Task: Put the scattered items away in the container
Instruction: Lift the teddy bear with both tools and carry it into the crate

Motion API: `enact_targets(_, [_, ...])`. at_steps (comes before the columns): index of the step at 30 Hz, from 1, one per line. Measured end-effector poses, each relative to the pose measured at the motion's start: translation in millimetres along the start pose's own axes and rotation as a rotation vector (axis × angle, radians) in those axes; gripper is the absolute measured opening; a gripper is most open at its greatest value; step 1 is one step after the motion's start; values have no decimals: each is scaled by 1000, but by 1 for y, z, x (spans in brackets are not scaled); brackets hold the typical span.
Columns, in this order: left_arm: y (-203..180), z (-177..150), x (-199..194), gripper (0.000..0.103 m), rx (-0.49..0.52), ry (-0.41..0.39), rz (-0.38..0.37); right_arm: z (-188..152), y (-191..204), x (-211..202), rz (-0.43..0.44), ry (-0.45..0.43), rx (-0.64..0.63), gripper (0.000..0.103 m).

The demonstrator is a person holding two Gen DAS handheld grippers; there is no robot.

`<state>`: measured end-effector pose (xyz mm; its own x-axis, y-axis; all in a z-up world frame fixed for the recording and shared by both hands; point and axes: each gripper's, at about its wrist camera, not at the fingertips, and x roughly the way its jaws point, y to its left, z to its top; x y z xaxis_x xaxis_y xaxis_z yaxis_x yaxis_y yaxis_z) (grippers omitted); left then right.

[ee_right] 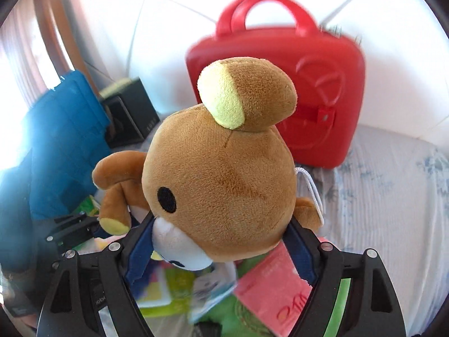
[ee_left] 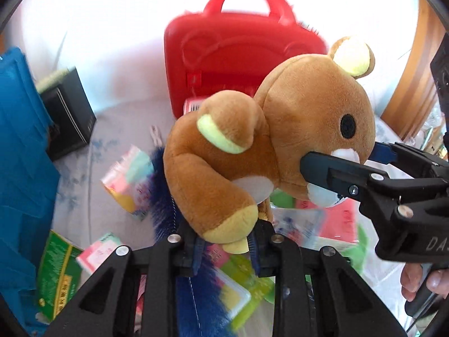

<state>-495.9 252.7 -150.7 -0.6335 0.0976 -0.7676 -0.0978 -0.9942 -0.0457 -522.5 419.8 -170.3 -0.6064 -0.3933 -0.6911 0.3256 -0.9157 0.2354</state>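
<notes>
A brown plush bear with yellow ear and paw patches hangs in the air over the cluttered bed. My left gripper is shut on the bear's foot from below. My right gripper comes in from the right and is shut on the bear's head at the white muzzle. In the right wrist view the bear's head fills the space between my right gripper's fingers. A blue container stands at the left; it also shows in the right wrist view.
A red plastic case with a handle stands upright behind the bear against the white wall. A black box sits beside the blue container. Colourful packets, a green box and a blue furry item lie on the pale bedsheet below.
</notes>
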Motion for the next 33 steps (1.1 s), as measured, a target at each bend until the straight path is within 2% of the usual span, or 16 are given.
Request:
enact_targets(8, [2, -8, -99, 26, 13, -131, 51, 1, 49, -86, 33, -114, -57, 84])
enact_targets(12, [19, -25, -153, 26, -7, -190, 116, 0, 87, -123, 89, -161, -110, 84])
enact_targets(17, [55, -51, -228, 26, -54, -246, 229, 2, 160, -154, 189, -213, -190, 84])
enact_targets(22, [113, -87, -305, 26, -124, -302, 363, 3, 255, -170, 308, -238, -271, 84])
enact_targets(27, [187, -125, -365, 26, -180, -321, 477, -1, 362, -167, 428, -228, -333, 85])
enact_targets(30, [234, -147, -388, 26, -211, -316, 516, -6, 423, -155, 477, -205, -349, 86])
enact_targets(33, [284, -171, -401, 26, -238, -273, 534, -10, 478, -132, 507, -146, -350, 86])
